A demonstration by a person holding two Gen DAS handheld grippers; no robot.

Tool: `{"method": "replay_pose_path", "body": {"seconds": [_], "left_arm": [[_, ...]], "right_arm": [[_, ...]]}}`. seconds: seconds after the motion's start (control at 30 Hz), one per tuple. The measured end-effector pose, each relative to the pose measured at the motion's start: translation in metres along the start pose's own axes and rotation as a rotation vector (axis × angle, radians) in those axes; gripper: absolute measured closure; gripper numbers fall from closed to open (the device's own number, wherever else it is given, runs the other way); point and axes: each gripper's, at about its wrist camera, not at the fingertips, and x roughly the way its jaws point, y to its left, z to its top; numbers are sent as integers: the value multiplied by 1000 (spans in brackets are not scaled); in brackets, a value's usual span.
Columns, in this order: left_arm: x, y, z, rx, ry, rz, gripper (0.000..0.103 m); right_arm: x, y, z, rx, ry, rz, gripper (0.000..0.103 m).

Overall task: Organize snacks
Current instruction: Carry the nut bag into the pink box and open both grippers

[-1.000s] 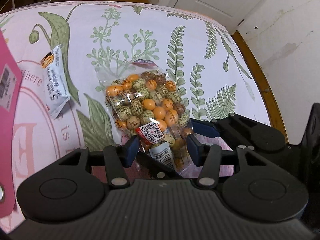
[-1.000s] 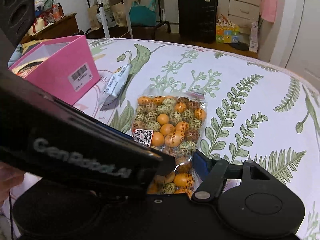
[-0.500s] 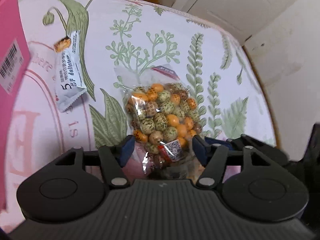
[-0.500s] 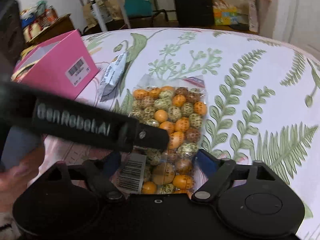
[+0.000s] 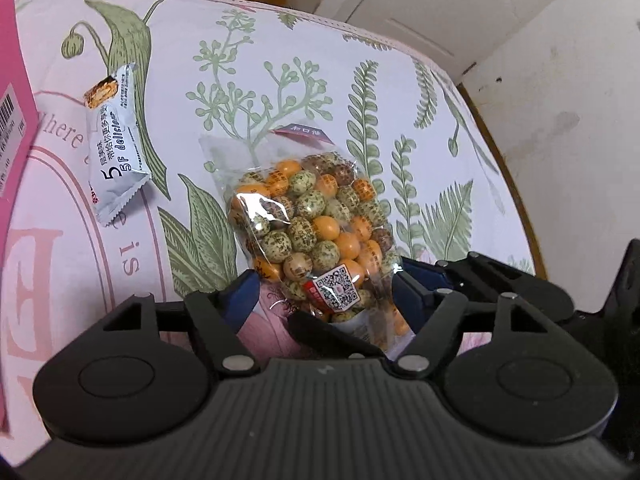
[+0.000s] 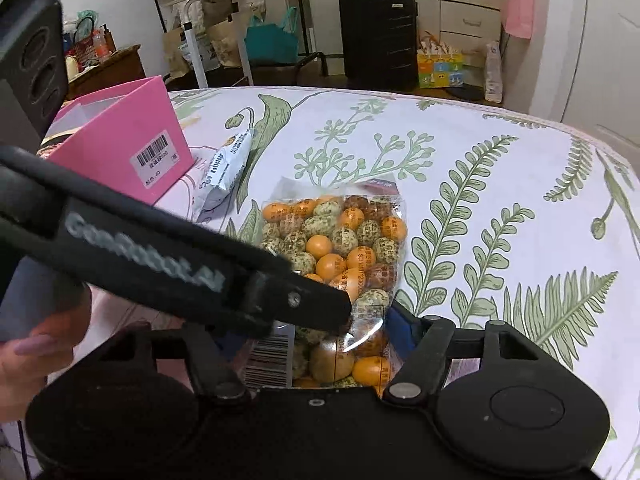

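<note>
1. A pink box (image 6: 132,152) stands at about ten o'clock on the leaf-print tablecloth (image 5: 360,92). Its top is open and a barcode sticker faces the right wrist camera. In the left wrist view only its side shows at the left edge.
2. A silver snack bar (image 5: 116,148) lies flat on the cloth just right of the box, apart from it, at about eleven o'clock from the left gripper.
3. The left gripper (image 5: 324,300) straddles the near end of a clear bag of orange and speckled coated nuts (image 5: 316,224). Its blue pads stand spread; the left one is clear of the bag, and whether the right one touches the film cannot be told. Its jaws have just been widening, with the bag between them.
4. The bag lies on the cloth at twelve o'clock from both grippers, its sealed red-labelled end pointing away.
5. The right gripper (image 6: 312,336) also has the bag's near end between its fingers. The right pad sits at the bag's edge; the left finger is hidden behind the left gripper's black arm, so a pinch cannot be confirmed. Its jaws have just been narrowing.
6. A hand (image 6: 44,356) shows at the lower left of the right wrist view.
</note>
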Motion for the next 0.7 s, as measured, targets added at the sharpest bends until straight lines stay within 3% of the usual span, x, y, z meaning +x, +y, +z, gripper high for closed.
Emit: {"method": "replay_pose_path", "body": {"seconds": [0.03,0.53,0.7], "left_arm": [[-1,-4,-1,21,8,19,33],[-52,-36,-11,68,91,67,32],[-80,-46,-19,67,82,95,32]], "right_arm": [[-4,2,0,10,-8,-3,36],[-51,17,3,98,26,13,36],[-71,31,5,104,31,32,36]]}}
